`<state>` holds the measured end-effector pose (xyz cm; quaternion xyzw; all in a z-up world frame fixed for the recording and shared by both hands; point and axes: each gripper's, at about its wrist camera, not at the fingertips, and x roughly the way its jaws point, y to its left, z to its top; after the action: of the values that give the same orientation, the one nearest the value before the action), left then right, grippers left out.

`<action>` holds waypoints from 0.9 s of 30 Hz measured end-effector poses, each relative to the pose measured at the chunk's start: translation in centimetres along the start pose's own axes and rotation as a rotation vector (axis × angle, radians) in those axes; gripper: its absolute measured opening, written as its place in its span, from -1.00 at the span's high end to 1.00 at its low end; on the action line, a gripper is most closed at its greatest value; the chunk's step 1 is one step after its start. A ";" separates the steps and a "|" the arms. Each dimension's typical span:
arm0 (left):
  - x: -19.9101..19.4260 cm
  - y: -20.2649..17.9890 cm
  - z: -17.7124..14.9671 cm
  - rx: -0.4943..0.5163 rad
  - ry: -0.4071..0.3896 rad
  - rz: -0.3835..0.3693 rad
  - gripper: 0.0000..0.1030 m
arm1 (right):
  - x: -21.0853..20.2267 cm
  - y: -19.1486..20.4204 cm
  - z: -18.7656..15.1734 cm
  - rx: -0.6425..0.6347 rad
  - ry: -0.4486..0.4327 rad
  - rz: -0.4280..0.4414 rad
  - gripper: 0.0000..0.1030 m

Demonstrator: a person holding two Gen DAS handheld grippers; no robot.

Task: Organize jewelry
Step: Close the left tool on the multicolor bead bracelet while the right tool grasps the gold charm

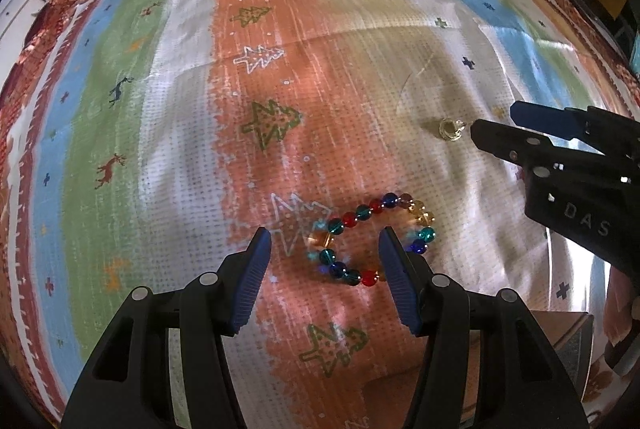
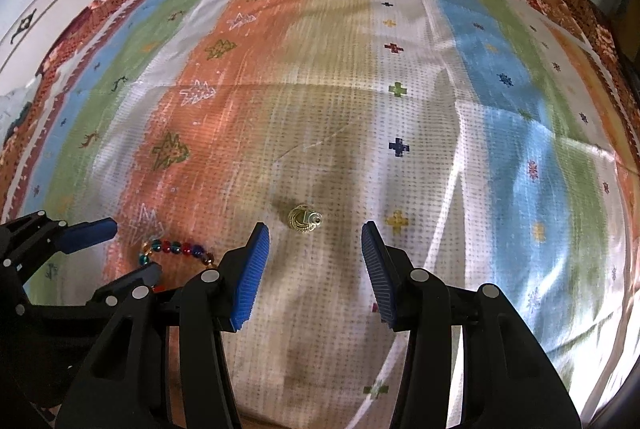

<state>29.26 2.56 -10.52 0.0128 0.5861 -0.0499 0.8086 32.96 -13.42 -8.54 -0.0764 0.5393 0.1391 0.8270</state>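
Left wrist: left tool [image 1: 325,244] open over beaded bracelet [image 1: 372,239] at lower centre; right tool [image 2: 315,240] open, empty, near gold earring [image 2: 303,219].

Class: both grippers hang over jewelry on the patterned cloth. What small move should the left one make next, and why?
Probably lower the left gripper and close: its jaws stand open, holding nothing, with the beaded bracelet lying flat on the cloth just ahead, partly between its blue pads.
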 end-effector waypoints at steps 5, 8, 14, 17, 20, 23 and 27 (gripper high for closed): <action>0.6 0.2 -0.2 0.003 0.015 -0.006 -0.09 | 1.2 0.2 0.5 0.002 0.017 0.013 0.07; 0.8 0.3 -0.2 0.002 0.020 -0.013 -0.09 | 1.8 0.4 0.8 0.002 0.024 0.017 0.07; 1.3 0.2 0.0 0.006 0.033 -0.042 -0.03 | 3.1 0.1 1.4 0.003 0.057 0.018 0.07; 1.6 0.4 0.4 0.003 0.035 -0.041 -0.01 | 3.9 0.3 1.4 -0.019 0.077 0.013 0.07; 1.8 0.5 0.6 0.006 0.038 -0.052 0.06 | 4.3 0.3 1.4 -0.022 0.079 0.013 0.07; 2.1 0.2 0.6 0.026 0.037 -0.045 0.06 | 4.7 0.4 1.5 -0.041 0.084 0.005 0.07; 2.3 -0.2 0.4 0.049 0.030 -0.036 0.13 | 4.8 0.4 1.6 -0.044 0.092 0.005 0.07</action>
<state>30.33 2.20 -12.53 0.0229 0.5970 -0.0784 0.7981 36.05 -11.88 -12.28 -0.0992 0.5736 0.1494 0.7992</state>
